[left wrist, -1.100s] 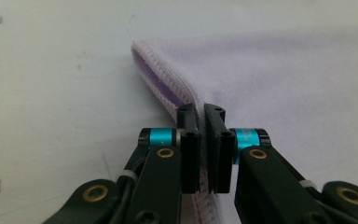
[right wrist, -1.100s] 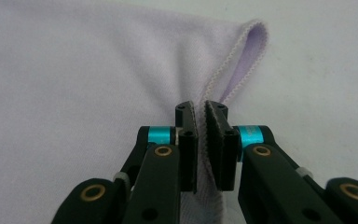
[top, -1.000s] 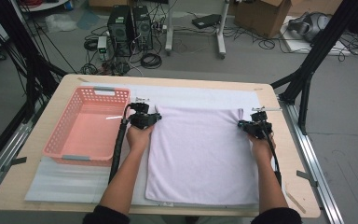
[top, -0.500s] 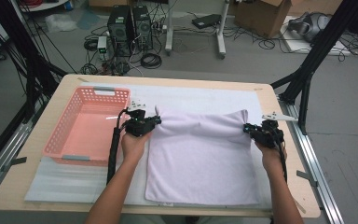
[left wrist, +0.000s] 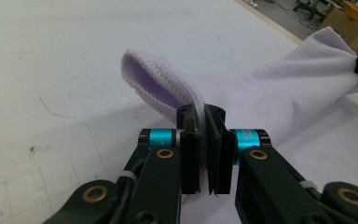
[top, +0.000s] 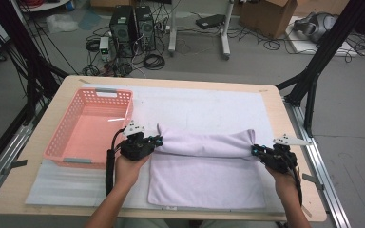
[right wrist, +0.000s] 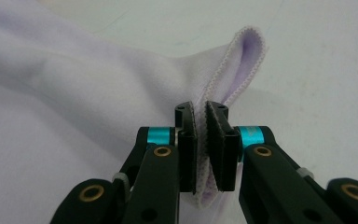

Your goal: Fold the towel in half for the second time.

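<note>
Setting: a pale wooden table in a workshop, overlaid with a white mat; cables and computer towers crowd the floor beyond its far edge.
Towel, near half: the lavender towel lies flat by the near edge, toward the near right corner; soft, matte fleece with a stitched hem.
Left gripper: the left gripper has its black jaws pinched tight on one lifted towel corner; its own view shows the hem looping up out of the pads.
Right gripper: the right gripper is likewise clamped on the opposite corner, cloth squeezed between ribbed pads.
Fold: the far edge is raised into a rounded roll across the towel's middle.
Progress: judged about halfway through the first fold; the corners are gripped and carried over, not yet laid on the near edge, and any further folds remain.
Basket: a pink plastic lattice basket, rectangular and empty, sits by the left edge.
</note>
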Demonstrator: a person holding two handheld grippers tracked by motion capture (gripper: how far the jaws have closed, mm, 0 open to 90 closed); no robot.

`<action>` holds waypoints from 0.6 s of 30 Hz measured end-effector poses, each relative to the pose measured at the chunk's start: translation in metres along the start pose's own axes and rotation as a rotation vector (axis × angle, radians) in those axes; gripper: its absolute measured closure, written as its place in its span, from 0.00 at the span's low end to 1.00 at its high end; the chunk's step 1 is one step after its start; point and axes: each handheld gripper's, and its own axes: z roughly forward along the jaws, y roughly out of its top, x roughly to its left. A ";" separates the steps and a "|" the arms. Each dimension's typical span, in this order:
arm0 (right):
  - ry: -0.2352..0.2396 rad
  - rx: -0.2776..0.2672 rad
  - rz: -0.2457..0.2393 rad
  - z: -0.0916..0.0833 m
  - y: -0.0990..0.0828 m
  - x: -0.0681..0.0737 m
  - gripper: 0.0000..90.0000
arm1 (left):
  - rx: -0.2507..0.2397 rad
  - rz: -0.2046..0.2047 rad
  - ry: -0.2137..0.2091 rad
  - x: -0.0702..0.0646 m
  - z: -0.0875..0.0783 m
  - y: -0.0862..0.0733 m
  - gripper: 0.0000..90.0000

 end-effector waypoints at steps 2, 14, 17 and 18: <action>0.000 0.007 -0.009 -0.004 -0.005 0.001 0.92 | 0.017 0.009 -0.005 -0.002 -0.002 -0.006 0.94; 0.038 0.020 0.095 -0.007 -0.027 -0.001 0.72 | 0.049 0.050 0.067 -0.004 0.000 -0.029 0.61; 0.022 -0.013 0.127 -0.009 -0.026 -0.005 0.64 | 0.045 0.048 0.094 -0.002 0.005 -0.024 0.46; 0.017 -0.021 0.129 -0.010 -0.025 -0.005 0.62 | 0.045 0.033 0.093 0.000 0.007 -0.022 0.44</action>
